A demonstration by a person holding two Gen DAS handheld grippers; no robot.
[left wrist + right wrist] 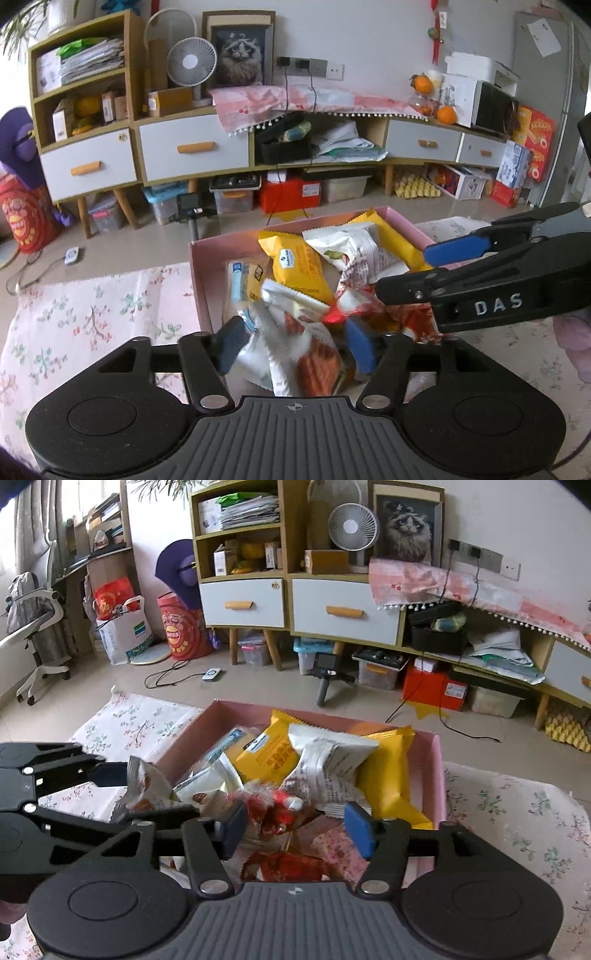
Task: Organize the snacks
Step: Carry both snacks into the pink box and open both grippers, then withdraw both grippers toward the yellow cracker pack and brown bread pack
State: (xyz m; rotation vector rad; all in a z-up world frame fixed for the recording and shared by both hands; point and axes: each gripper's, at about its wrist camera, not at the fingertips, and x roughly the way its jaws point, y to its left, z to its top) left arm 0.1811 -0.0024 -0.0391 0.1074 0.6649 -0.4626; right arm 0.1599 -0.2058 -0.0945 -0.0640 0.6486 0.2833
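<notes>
1. On the floral cloth (92,317), a pink box (207,280) is set, filled with snack packets heaped loosely on one another.
2. Left claw (295,345): seen in its own view at the near rim of the box, with the blue pads (360,345) spread wide on either side of a white-and-orange packet (314,362). The packet stands between the pads; whether it is gripped cannot be told, as it is blurred. In the right wrist view the same claw (122,794) is seen at the left with that packet (144,786) between its fingers.
3. Right claw (295,827): wide open, nothing held. It is seen poised over the near edge of the box above a red crinkled wrapper (280,812). In the left wrist view it (424,269) enters from the right, over the box.
4. Box contents: a yellow packet (299,266) lies at centre, a white printed packet (354,247) beside it, a second yellow packet (388,775) against the far right wall, and a blue-and-white packet (238,280) at the left wall.
5. Beyond the box, a long cabinet (192,147) with white drawers is seen against the wall, with a small fan (191,62) on top.
</notes>
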